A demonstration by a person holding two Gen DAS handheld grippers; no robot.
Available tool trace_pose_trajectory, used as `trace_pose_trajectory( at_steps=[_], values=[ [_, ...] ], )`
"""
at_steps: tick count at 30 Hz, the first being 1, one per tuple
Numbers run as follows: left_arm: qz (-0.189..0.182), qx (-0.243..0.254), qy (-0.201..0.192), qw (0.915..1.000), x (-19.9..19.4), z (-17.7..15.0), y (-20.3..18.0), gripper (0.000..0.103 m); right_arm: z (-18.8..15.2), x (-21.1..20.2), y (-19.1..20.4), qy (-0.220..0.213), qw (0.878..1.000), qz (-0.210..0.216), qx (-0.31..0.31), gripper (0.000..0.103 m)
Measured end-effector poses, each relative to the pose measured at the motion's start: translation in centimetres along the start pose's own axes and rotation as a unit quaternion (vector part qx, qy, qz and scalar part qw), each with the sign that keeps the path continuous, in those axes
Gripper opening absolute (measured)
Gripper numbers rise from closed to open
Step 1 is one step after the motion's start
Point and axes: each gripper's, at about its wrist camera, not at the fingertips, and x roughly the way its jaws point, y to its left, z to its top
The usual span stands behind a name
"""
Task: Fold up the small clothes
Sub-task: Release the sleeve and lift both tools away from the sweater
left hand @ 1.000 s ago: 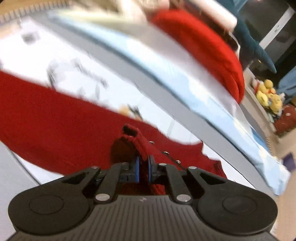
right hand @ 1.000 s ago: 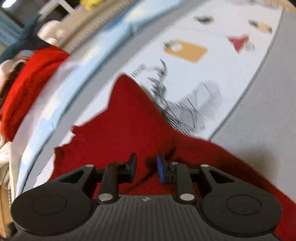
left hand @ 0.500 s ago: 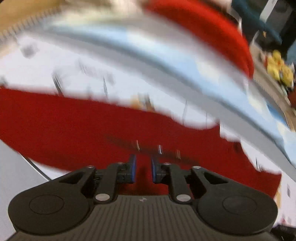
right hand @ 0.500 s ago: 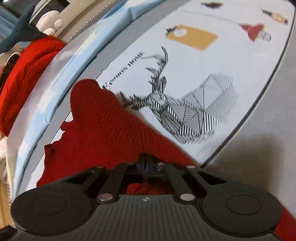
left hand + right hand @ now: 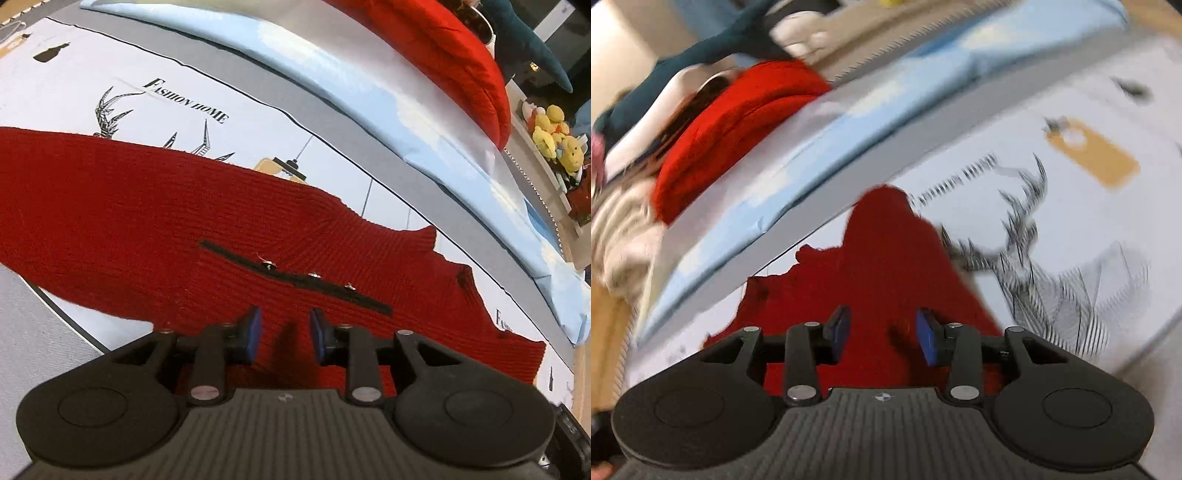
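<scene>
A small dark red knit garment (image 5: 155, 206) lies flat on the white printed cloth, with a black placket strip and metal snaps (image 5: 310, 275) facing up. My left gripper (image 5: 283, 332) is open just above its near edge, holding nothing. In the right wrist view the same red garment (image 5: 882, 266) lies spread with one part pointing away. My right gripper (image 5: 882, 334) is open over it, holding nothing.
The white cloth with a deer print (image 5: 1052, 273) and "Fashion Home" lettering (image 5: 184, 99) covers a grey surface. A light blue folded sheet (image 5: 369, 96) and a bright red folded knit (image 5: 454, 48) lie beyond. Yellow plush toys (image 5: 557, 136) sit far right.
My left gripper let go of the red garment's placket edge and opened; the garment now lies flat. My right gripper, shut on the cloth half a second ago, has opened.
</scene>
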Motion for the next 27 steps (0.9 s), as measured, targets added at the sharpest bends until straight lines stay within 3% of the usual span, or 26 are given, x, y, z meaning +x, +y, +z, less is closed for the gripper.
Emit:
trace_pose_trajectory(
  at_steps=[3, 6, 7, 8, 9, 12, 16, 18, 20, 22, 24, 26, 27],
  values=[
    [-0.006, 0.007, -0.002, 1.0000, -0.3, 0.1, 0.1, 0.031, 0.5, 0.7, 1.3, -0.047, 0.993, -0.054, -0.093, 0.052],
    [-0.005, 0.013, 0.000, 0.9999, -0.6, 0.1, 0.1, 0.031, 0.8, 2.4, 1.4, -0.061, 0.986, -0.084, -0.130, 0.053],
    [-0.005, 0.013, 0.001, 0.9999, -0.6, 0.2, 0.2, 0.031, 0.8, 3.0, 1.1, -0.053, 0.987, -0.082, -0.127, 0.048],
    [-0.005, 0.012, 0.002, 0.9999, -0.6, 0.3, 0.3, 0.031, 0.9, 3.5, 0.7, -0.043, 0.989, -0.073, -0.119, 0.017],
    [-0.005, 0.012, 0.003, 0.9999, -0.7, 0.3, 0.4, 0.031, 0.9, 3.7, 0.3, -0.035, 0.992, -0.050, -0.111, 0.016],
    [-0.009, 0.015, 0.004, 0.9998, -0.8, 0.4, 0.4, 0.031, 1.3, 3.4, -0.8, -0.055, 0.994, -0.056, -0.081, 0.016],
    [-0.015, 0.019, 0.014, 0.9996, -0.6, 0.3, 0.2, 0.031, 1.1, 3.9, -2.0, -0.068, 0.983, -0.148, -0.083, 0.024],
    [-0.018, 0.018, 0.017, 0.9995, -0.5, 0.4, 0.3, 0.031, 0.9, 3.4, -1.5, -0.068, 0.980, -0.155, -0.104, 0.025],
    [-0.020, 0.019, 0.017, 0.9995, -0.4, 0.5, 0.3, 0.031, 0.8, 1.9, -0.5, -0.102, 0.976, -0.154, -0.115, 0.027],
    [-0.023, 0.022, 0.019, 0.9993, -0.2, 0.5, 0.3, 0.031, 0.4, 0.5, 0.5, -0.119, 0.977, -0.118, -0.128, 0.027],
    [-0.022, 0.027, 0.025, 0.9990, 0.5, 0.2, 0.4, 0.031, -0.1, 0.6, 0.4, -0.080, 0.984, -0.081, -0.139, 0.028],
    [-0.009, 0.029, 0.049, 0.9983, 2.0, -0.2, 1.0, 0.030, -1.1, 2.7, -0.6, -0.001, 0.985, -0.105, -0.138, 0.028],
    [-0.001, 0.024, 0.061, 0.9978, 2.7, -0.4, 1.5, 0.026, -1.7, 2.9, -1.2, 0.001, 0.983, -0.115, -0.140, 0.027]
  ],
)
